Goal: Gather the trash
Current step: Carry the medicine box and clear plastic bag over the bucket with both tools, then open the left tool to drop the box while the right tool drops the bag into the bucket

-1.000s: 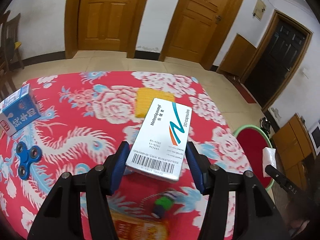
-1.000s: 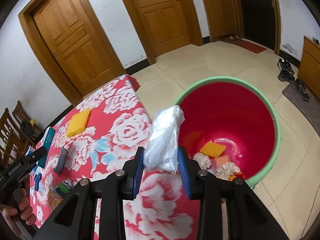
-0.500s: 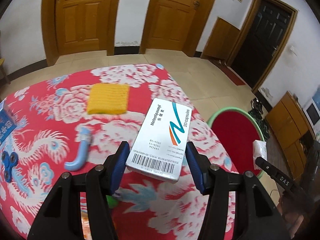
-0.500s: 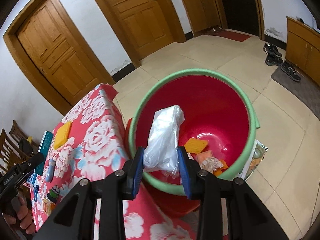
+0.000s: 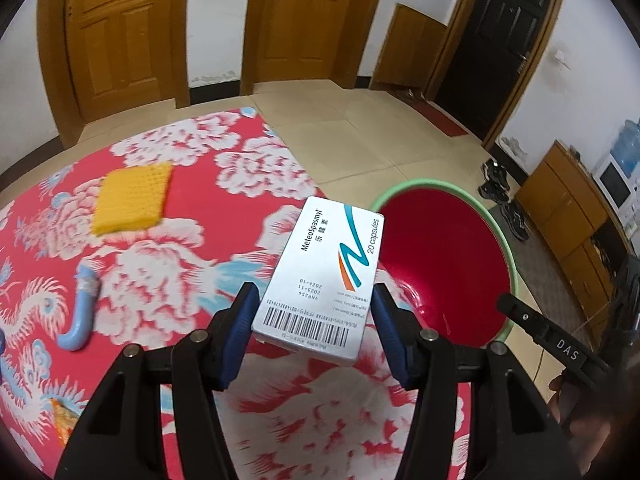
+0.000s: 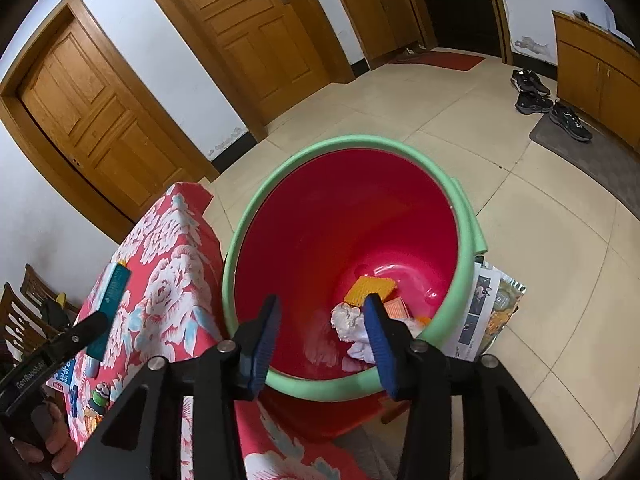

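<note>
**Bag dropped, box next**

Gone from the right gripper [image 6: 322,338]: the plastic bag, pads just spread and now empty above the red bin [image 6: 348,216]. Swung toward that bin, the left gripper [image 5: 312,330], clamped on the short barcode end of the medicine box [image 5: 326,280]. Long axis pointing forward past the fingertips; bin ahead and to the right, beyond the table's [image 5: 200,208] edge. Probably needs more reach rightward before release.

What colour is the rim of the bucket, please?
Light green rim around a red inside, clearest in the right wrist view.
</note>
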